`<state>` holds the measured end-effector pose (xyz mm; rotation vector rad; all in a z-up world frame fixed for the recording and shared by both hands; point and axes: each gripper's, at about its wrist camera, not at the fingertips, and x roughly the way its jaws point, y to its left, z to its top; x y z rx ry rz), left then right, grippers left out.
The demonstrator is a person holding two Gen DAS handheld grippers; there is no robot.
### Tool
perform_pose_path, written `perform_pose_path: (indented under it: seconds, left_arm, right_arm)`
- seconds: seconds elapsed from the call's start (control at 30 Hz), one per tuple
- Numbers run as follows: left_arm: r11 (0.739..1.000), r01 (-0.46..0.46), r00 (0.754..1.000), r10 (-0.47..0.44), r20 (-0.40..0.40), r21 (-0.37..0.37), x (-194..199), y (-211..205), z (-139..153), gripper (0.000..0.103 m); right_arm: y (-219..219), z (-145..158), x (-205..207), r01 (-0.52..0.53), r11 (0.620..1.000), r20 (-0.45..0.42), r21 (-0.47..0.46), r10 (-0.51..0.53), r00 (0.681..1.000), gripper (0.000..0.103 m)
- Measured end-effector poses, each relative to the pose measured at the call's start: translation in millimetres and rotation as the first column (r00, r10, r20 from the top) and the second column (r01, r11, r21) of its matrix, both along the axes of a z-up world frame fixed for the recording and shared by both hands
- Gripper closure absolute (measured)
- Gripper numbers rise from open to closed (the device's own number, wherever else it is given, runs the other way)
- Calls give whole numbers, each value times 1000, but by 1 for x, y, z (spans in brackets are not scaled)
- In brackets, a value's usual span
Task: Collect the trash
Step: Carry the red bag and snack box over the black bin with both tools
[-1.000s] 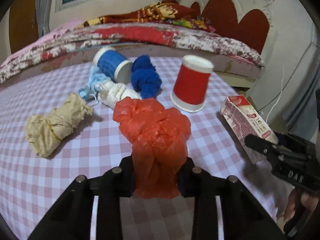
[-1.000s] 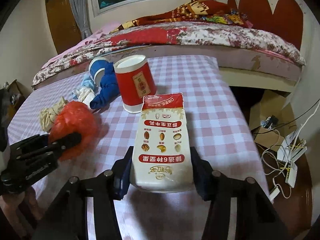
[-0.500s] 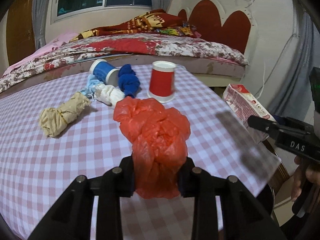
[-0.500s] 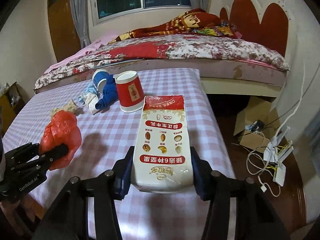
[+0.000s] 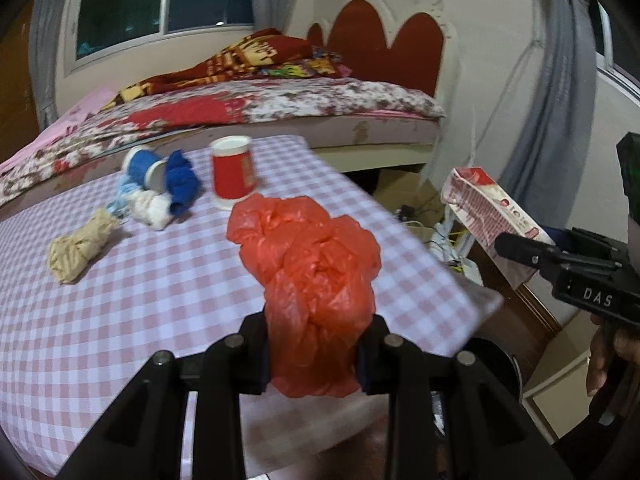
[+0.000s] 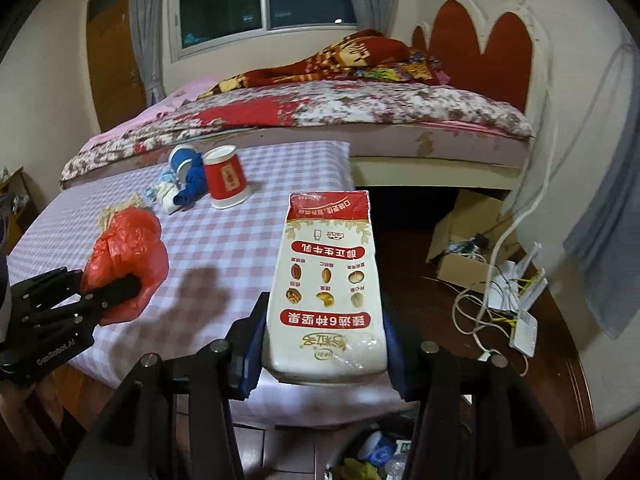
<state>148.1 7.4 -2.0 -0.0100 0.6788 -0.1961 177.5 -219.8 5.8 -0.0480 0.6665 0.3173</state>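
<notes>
Left wrist: bag (image 5: 316, 276) between pads (image 5: 256, 356)

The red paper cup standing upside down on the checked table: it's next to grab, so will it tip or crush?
The red paper cup probably tips little: its wide rim is down. Thin paper walls likely crush under a firm squeeze.

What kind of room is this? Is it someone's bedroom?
Most likely a bedroom in a home. There is a bed with a flowered cover, a red padded headboard against the wall, and a curtained window behind it.
</notes>
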Motion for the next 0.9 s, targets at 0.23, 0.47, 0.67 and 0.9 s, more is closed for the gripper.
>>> perform_pose_path:
  seconds: [0.23, 0.47, 0.67, 0.9]
  left_arm:
    - [996, 82, 996, -82, 21, 25, -11, -43, 7, 71]
    - [988, 153, 988, -153, 7, 38, -21, -76, 2, 71]
    - [977, 207, 978, -207, -6, 44, -27, -102, -3, 71]
    - [963, 265, 964, -264, -30, 36, -32, -130, -14, 71]
  right_arm:
    - [-45, -1, -22, 59, 998, 5, 22, -59, 998, 51]
    - [-73, -2, -37, 89, 996, 11, 28, -89, 996, 51]
    - [-93, -5, -45, 114, 993, 5, 31, -114, 993, 51]
    - [-113, -13, -57, 143, 990, -6, 15, -142, 990, 51]
